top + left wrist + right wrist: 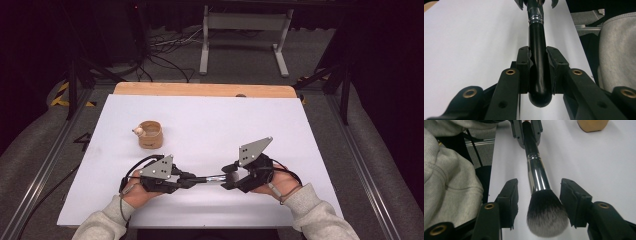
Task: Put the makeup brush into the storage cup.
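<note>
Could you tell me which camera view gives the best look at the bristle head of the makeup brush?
The right gripper view: the brush's bristle head sits close and sharp between that gripper's open jaws. The left gripper view shows the black handle clamped, bristles cut off. The high view shows the brush small, its head hidden.

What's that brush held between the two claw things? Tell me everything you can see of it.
It is a makeup brush: a glossy black handle with a rounded end, a shiny silver metal collar, and a fluffy dark head with paler tips. It lies roughly level, just above the white table. The left gripper is clamped on the handle. The bristle head sits between the jaws of the right gripper, whose pads stand clear of it on both sides.
</note>
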A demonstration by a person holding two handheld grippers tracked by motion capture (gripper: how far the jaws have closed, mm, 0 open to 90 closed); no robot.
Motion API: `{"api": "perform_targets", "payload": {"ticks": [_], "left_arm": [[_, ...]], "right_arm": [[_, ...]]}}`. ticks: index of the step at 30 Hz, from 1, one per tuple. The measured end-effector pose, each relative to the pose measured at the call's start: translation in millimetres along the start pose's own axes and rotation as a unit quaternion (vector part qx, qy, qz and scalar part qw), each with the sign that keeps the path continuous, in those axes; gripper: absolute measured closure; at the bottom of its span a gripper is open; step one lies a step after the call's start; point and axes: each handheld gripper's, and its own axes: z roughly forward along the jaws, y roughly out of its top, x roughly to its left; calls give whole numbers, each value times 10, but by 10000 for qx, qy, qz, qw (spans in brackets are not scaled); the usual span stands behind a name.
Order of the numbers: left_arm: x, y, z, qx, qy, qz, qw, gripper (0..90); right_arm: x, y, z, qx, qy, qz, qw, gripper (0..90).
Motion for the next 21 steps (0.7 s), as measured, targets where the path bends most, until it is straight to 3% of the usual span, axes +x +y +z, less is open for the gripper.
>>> {"api": "perform_targets", "payload": {"ticks": [21], "left_arm": [[-11,-4,7,-51,-118,147,9998,739]], "right_arm": [[-14,-53,57,-50,248,-63,9997,684]]}}
